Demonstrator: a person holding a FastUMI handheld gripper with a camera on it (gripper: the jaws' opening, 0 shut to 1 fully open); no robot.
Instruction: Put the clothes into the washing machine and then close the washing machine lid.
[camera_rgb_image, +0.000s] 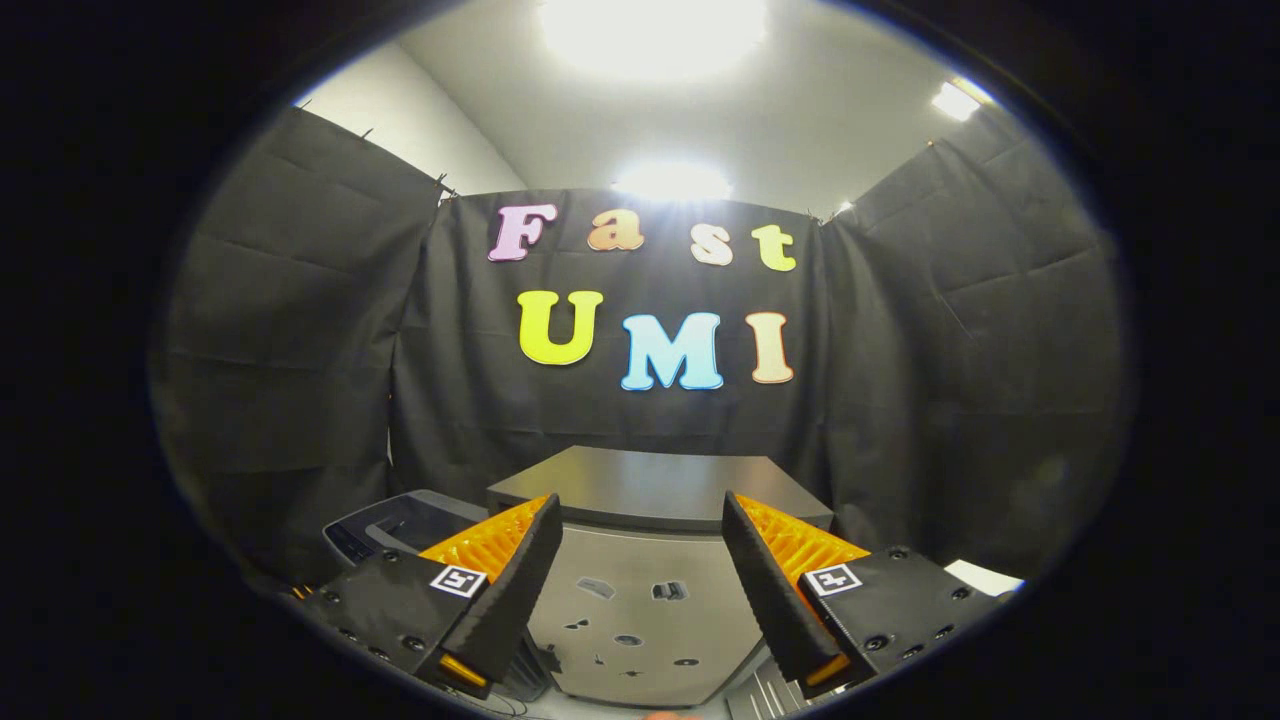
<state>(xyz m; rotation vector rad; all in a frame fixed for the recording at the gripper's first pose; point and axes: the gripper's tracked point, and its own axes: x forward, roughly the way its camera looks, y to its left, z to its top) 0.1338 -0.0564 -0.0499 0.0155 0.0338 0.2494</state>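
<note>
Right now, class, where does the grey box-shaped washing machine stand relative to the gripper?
In the gripper view the grey washing machine stands just ahead of the open gripper, seen between its fingers, before the black cloth wall.

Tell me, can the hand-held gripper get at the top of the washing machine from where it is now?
Probably yes. The hand-held gripper is open and holds nothing, and the washing machine stands just ahead of its fingers, with nothing between them and its flat top.
</note>
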